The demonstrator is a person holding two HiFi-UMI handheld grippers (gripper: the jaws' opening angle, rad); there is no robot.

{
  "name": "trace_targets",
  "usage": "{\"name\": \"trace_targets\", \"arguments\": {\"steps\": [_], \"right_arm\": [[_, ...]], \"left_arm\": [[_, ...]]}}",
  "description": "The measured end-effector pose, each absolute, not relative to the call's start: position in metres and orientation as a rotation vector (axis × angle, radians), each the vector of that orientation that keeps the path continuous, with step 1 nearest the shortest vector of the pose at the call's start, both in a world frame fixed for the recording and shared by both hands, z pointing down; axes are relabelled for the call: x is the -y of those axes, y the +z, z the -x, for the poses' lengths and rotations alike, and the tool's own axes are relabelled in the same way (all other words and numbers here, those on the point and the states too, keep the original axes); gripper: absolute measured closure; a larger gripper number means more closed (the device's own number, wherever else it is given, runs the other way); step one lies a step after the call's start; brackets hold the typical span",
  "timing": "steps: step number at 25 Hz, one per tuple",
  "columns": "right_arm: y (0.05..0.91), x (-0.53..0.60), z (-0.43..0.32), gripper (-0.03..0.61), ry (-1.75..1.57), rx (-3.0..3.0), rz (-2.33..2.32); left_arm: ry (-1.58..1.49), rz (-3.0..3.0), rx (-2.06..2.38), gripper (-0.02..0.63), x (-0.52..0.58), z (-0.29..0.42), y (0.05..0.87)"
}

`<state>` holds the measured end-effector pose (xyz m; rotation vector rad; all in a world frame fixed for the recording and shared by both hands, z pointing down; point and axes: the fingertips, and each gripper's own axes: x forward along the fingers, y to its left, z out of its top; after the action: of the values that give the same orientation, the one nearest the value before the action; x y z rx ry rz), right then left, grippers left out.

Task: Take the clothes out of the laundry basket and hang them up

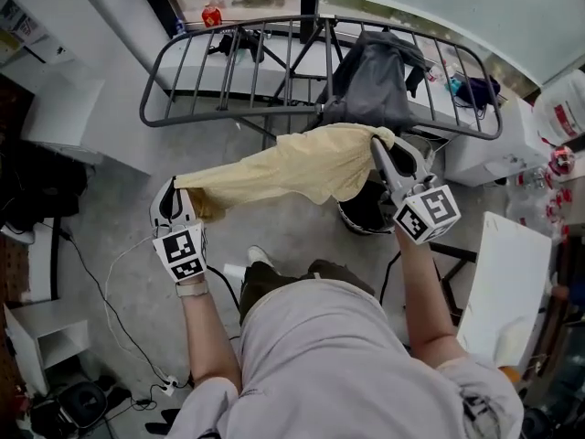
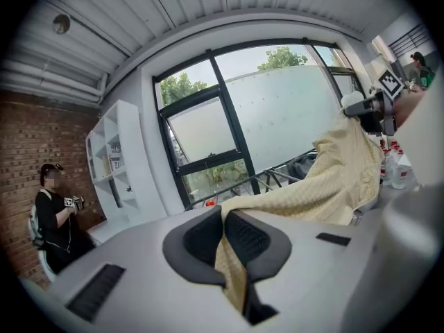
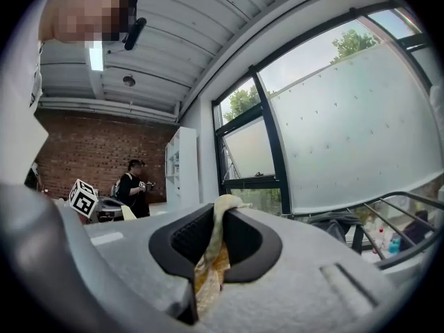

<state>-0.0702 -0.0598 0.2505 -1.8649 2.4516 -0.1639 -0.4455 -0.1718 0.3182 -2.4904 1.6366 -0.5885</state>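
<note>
A pale yellow garment [image 1: 292, 167] is stretched between both grippers in front of the dark metal drying rack [image 1: 183, 71]. My left gripper [image 1: 176, 190] is shut on its left end, and the cloth [image 2: 326, 179] runs away from the jaws toward the other gripper. My right gripper [image 1: 377, 143] is shut on the right end, where a fold of yellow cloth [image 3: 211, 245] is pinched between the pads. A dark grey garment [image 1: 375, 76] hangs over the rack's right half. The black laundry basket [image 1: 366, 213] shows partly below the yellow garment.
White cabinets [image 1: 64, 108] stand at the left and a white box [image 1: 475, 149] at the right of the rack. Cables [image 1: 110, 300] trail over the concrete floor. Another person [image 2: 52, 214] stands by a brick wall. Large windows lie behind the rack.
</note>
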Motion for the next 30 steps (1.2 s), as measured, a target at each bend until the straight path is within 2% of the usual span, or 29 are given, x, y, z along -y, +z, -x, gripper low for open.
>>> {"name": "trace_targets", "arguments": {"steps": [9, 17, 24, 30], "right_arm": [[0.289, 0.122, 0.15, 0.545, -0.101, -2.527, 2.005], [0.303, 0.183, 0.19, 0.545, -0.087, -2.549, 2.104], [0.32, 0.259, 0.176, 0.545, -0.094, -2.572, 2.069], [0.316, 0.345, 0.136, 0.545, -0.072, -2.608, 1.984]], "left_arm": [[-0.53, 2.473, -1.593, 0.607, 0.25, 0.518, 0.323], [-0.497, 2.478, -1.567, 0.606, 0.307, 0.556, 0.313], [-0.543, 2.395, -1.612, 0.606, 0.372, 0.559, 0.299], [-0.612, 2.332, -1.621, 0.606, 0.441, 0.523, 0.276]]}}
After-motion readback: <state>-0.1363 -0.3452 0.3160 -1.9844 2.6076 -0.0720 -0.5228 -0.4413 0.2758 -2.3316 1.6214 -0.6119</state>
